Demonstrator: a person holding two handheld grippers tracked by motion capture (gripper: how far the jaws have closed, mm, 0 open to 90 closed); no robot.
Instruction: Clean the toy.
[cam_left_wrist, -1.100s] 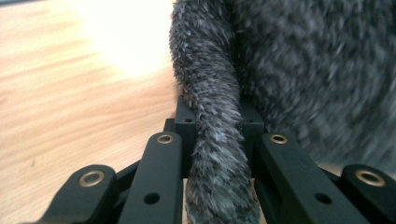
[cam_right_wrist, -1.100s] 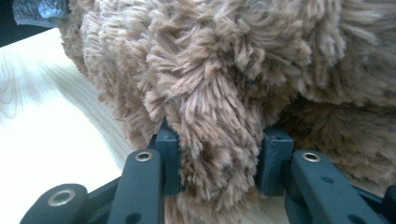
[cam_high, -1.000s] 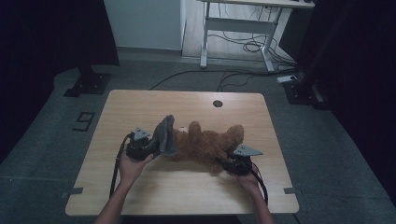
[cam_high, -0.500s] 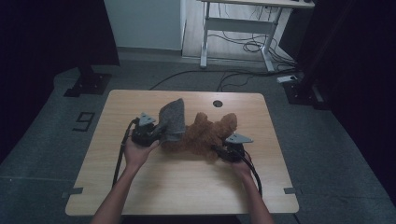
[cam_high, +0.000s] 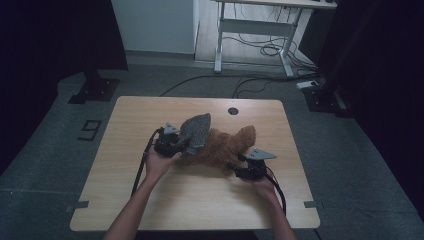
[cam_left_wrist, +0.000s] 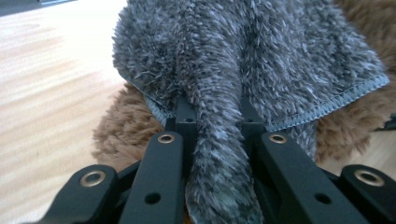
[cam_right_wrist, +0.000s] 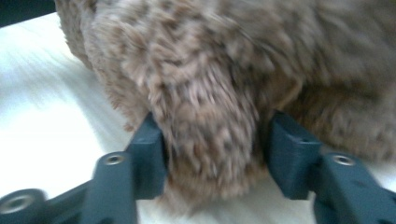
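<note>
Item: grey fleecy cloth (cam_high: 196, 131), held in the left claw (cam_high: 176, 143). A gathered fold of the cloth (cam_left_wrist: 219, 154) was seen pinched tight between the two black jaws in the left gripper view, the rest being spread beyond them, with a stitched hem at its edge. In the high view the cloth was raised off the table (cam_high: 150, 110) and draped over the left end of the brown plush toy (cam_high: 225, 145).

Item: brown plush toy, laid on its side near the middle of the table, slightly toward the far edge, below the round cable hole (cam_high: 233, 110). In the right gripper view a rounded limb of the toy (cam_right_wrist: 205, 135) was found between the jaws of the right claw (cam_right_wrist: 210, 154).

Item: right claw (cam_high: 239, 169), at the toy's near right side. Its jaws had just been opening; they were seen spread on either side of the limb, the left one close against the fur and a narrow gap showing at the right one, so that no pinch was made.

Item: table, light wood, with both forearms entering over its near edge.
</note>
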